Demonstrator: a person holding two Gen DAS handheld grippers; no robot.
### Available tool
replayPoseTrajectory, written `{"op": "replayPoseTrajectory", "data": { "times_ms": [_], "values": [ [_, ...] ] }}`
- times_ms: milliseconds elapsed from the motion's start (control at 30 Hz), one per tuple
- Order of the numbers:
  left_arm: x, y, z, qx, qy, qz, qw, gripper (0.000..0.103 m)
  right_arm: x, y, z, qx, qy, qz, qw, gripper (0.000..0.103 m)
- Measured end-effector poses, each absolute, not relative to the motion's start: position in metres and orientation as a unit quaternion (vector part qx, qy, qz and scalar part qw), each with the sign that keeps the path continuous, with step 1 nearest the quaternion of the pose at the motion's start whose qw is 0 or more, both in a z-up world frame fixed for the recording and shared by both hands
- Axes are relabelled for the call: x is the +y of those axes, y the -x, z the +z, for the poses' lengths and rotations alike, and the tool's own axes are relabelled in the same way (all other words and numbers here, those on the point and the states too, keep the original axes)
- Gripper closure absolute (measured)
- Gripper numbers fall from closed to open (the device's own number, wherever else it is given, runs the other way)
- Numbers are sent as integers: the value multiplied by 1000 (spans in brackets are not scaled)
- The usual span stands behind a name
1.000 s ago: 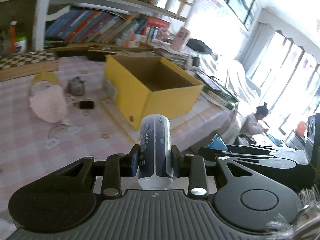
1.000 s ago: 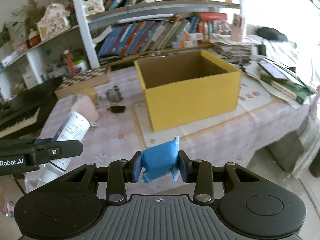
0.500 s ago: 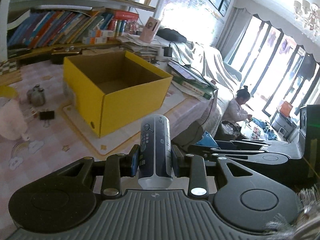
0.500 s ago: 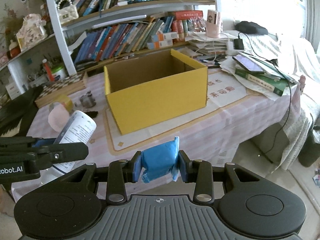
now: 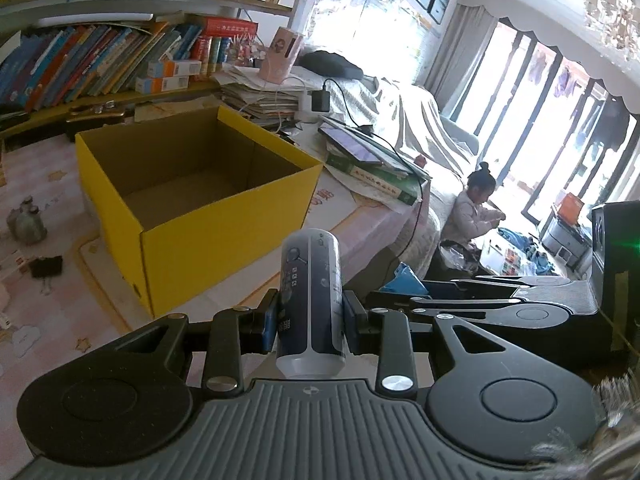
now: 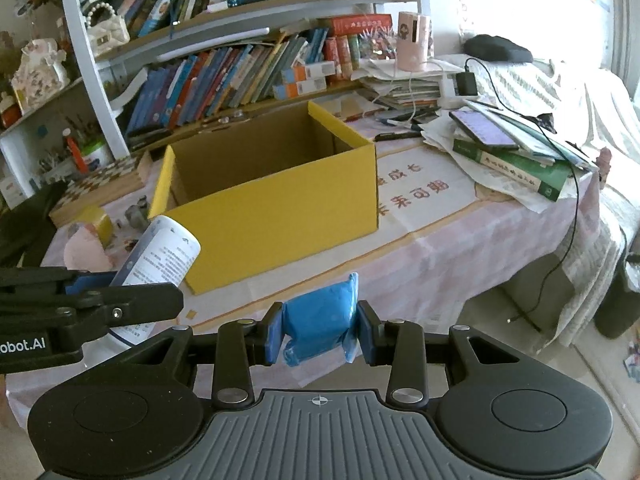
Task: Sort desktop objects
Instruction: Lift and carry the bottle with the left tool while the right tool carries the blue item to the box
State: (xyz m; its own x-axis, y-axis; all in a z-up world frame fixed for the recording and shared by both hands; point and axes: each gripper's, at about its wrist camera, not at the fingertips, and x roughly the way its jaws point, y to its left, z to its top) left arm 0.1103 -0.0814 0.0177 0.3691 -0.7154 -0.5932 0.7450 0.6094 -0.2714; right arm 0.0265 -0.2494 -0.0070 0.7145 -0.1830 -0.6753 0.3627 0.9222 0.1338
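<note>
- Left gripper [image 5: 310, 316]: fingers clamped on a dark-and-white bottle [image 5: 310, 300], gripped around its lower body, long axis running forward and up along the fingers, capped end toward the camera
- Right gripper [image 6: 320, 330]: fingers pinched on a soft blue packet [image 6: 318, 316], sides squeezed in, a sealed edge sticking up above the pads
- Ahead of both: open yellow box [image 5: 224, 236] on the worktop [image 6: 460, 236], mouth facing up, inside apparently empty, long side roughly across the view
- From the left wrist view: box up and to the left of the bottle tip, nearest corner close below it, top rim not yet crossed
- From the right wrist view: box beyond the packet and slightly left, a strip of bare cloth-covered worktop between packet and front wall
- Also in the right wrist view: left gripper at the left edge, bottle leaning toward the box's near left corner, so likely the nearer of the two to the opening
- Judgement: drop depends on carrying each item over the front rim before letting go; bottle best released end-first or laid along the box's length
- Left on the worktop beside the box: a small grey bottle [image 5: 28, 226] and a black binder clip [image 5: 47, 267]
</note>
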Motion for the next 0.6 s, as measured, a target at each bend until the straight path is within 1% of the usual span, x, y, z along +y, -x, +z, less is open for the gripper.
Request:
{"op": "replayPoseTrajectory", "data": {
  "times_ms": [233, 600],
  "values": [
    [-112, -120, 20, 344, -18, -424, 838, 73, -282, -45, -7, 353, -121, -123, 920, 66],
    [-143, -154, 49, 303, -1, -360, 883, 73, -324, -97, 13, 320, -72, -29, 944, 66]
  ]
}}
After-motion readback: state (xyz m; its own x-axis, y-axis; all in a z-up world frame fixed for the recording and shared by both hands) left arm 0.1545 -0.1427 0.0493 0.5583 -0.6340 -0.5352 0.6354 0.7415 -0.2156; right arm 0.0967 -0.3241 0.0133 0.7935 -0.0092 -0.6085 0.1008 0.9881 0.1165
